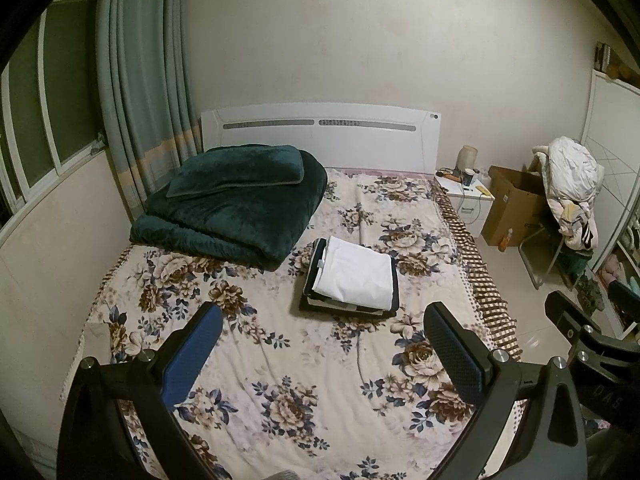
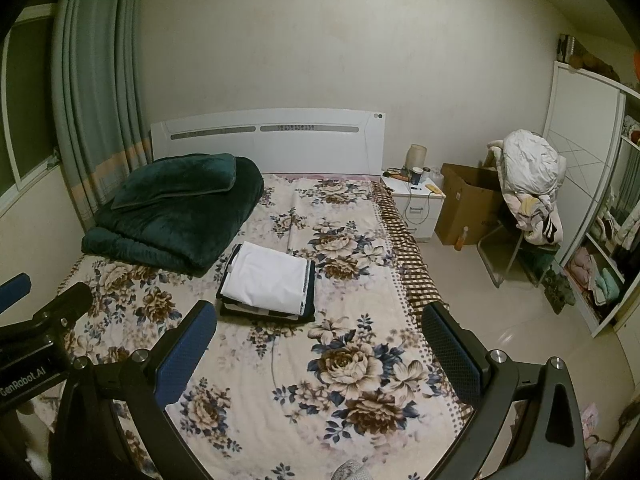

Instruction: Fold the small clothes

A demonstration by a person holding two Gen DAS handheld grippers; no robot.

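Teal curtains (image 1: 140,80) hang at the far left by the window, and just right of them a dark green velvety blanket (image 1: 236,208) sits folded at the head of the bed (image 1: 280,360), with a matching pillow (image 1: 236,172) on top. Floral sheet all over the bed, brownish roses mostly.

Moving right, the stack of folded clothes (image 1: 352,276) lies around the middle of the mattress — a white piece on top, dark ones under it, edges pretty tidy. Nothing is touching it; both tools are held back near the foot of the bed.

Left gripper (image 1: 324,356) has its fingers spread wide with only sheet showing between them. Right gripper (image 2: 320,356) is the same deal, splayed wide and holding nothing. In the right wrist view the left tool's body pokes in at the left edge.

Further right there's a white nightstand (image 2: 416,204) with a cup and small clutter, then a cardboard box (image 2: 464,208) on the floor, then a chair (image 2: 516,240) piled with clothing — a white puffy jacket on top. Open wardrobe shelves (image 2: 600,272) sit at the far right.
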